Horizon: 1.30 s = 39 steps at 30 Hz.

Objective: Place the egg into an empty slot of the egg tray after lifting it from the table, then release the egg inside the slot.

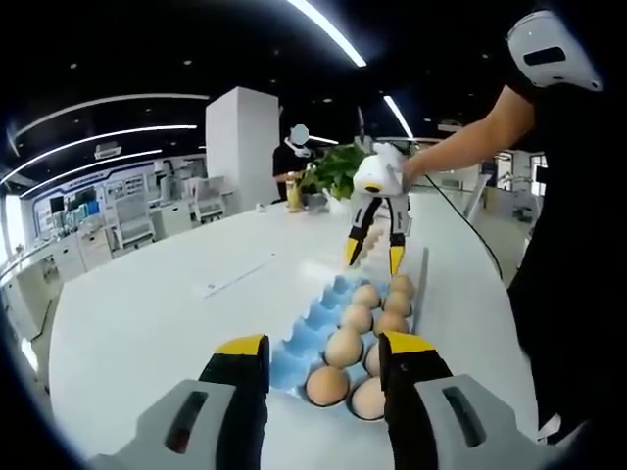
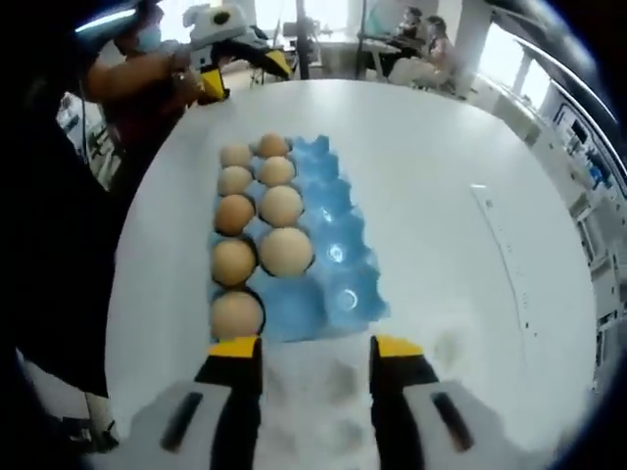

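A blue egg tray lies on the white table, with several brown eggs in two of its rows. The third row of slots is bare blue. My left gripper stands open at the near end of the tray with nothing between its jaws. It also appears beyond the tray's far end, left gripper, held in a hand. My right gripper is open and empty just short of the tray. It hangs open above the far end, right gripper.
A pale, dimpled tray-like piece lies under the right jaws. The round white table has open surface beside the tray. A green plant and a white pillar stand at the back. The person's dark body is at the table edge.
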### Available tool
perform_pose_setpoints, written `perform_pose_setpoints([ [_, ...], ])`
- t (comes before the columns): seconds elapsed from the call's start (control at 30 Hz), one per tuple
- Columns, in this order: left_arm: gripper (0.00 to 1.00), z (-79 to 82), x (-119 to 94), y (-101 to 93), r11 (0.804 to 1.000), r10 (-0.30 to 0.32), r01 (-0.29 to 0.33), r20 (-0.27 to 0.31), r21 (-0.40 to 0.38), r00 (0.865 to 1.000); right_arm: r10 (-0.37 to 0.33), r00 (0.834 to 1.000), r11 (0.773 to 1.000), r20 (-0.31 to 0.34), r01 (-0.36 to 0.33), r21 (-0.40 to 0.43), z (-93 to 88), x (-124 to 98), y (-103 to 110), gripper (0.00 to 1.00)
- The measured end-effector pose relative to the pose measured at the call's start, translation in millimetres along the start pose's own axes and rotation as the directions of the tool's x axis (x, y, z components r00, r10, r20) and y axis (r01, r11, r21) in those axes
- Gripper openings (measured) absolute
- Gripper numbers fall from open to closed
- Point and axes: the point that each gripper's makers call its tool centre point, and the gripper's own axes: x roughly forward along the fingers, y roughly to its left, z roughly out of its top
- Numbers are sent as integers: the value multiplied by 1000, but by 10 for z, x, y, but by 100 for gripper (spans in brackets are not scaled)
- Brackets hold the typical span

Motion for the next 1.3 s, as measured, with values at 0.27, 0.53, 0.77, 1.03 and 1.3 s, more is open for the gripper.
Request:
perform_pose_setpoints([
  [0.27,45,8,3,2,1000,-1,1,-2,1,1000,-61,997,996,-37,63,65,-419,-240,-29,34],
  [0.53,45,11,23,-10,1000,-6,6,-2,3,1000,-172,978,979,-117,183,88,-1003,-517,-155,22],
  [0.77,44,4,27,-20,1000,-9,9,-5,0,1000,-206,963,951,-172,238,197,-1414,-728,-177,23],
  [1.03,44,0,38,-32,1000,-11,11,-9,5,1000,-257,939,913,-229,314,259,-1763,-981,-251,24],
  [1.3,44,5,23,-37,1000,-7,7,-10,5,1000,-274,920,895,-281,351,276,-1964,-1058,-316,24],
])
